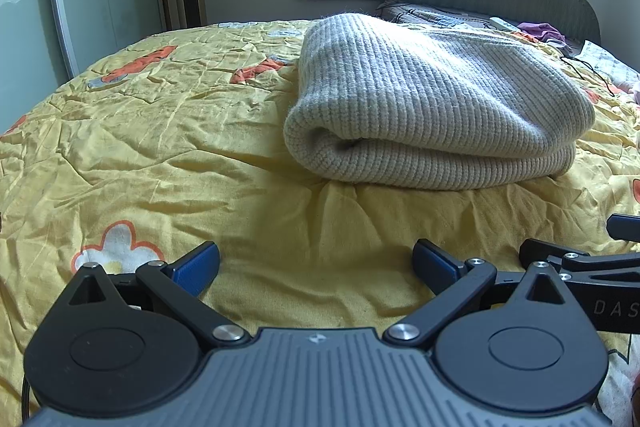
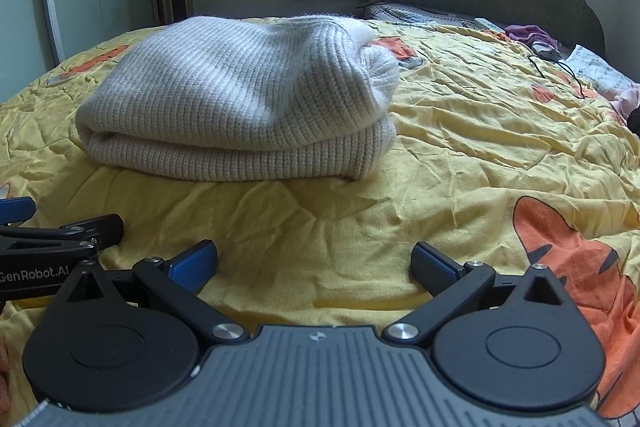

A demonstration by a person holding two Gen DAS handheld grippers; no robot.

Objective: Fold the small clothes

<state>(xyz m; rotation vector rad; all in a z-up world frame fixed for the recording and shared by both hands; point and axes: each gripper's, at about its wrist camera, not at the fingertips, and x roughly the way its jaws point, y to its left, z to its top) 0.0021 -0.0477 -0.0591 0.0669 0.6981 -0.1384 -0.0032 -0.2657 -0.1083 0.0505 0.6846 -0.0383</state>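
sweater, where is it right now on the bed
The folded grey sweater lies on the yellow bedspread, ahead-right in the left wrist view and ahead-left in the right wrist view, short of the pillow by the headboard.

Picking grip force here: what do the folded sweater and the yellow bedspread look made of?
Sweater: thick ribbed knit, likely wool or acrylic; fuzzy halo along its top edge, matte. Bedspread: thin woven fabric, maybe cotton; sharp fine creases, faint sheen.

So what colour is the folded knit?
Pale grey-cream ribbed knit, clearest in the left wrist view.
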